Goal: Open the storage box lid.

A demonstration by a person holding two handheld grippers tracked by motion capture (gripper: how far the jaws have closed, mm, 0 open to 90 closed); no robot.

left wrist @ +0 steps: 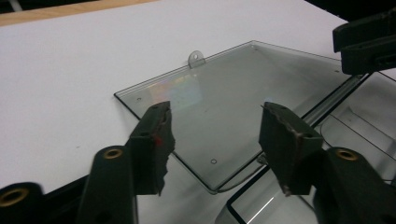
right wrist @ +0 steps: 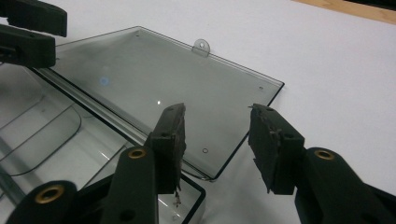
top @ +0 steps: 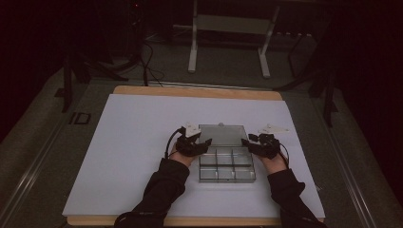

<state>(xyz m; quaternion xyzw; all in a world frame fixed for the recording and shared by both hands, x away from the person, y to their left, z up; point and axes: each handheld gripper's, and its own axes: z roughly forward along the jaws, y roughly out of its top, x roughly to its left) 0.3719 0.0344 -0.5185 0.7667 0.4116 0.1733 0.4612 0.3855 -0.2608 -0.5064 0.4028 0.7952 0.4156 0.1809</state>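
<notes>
Dark sleeves enter at the near edge of the white sheet (top: 133,133) that covers the wooden table (top: 190,91); each hand carries a gripper. Between them lies a clear plastic compartment box (top: 226,166), its lid (top: 223,135) folded flat open on the far side, with a small hang tab (left wrist: 196,58) at its far edge. At the box's left, the left gripper (left wrist: 215,140) hovers over the lid's near-left corner, jaws parted about halfway, gripping nothing; at the box's right, the right gripper (right wrist: 215,140) hovers over the lid's right corner, likewise half-spread and empty.
</notes>
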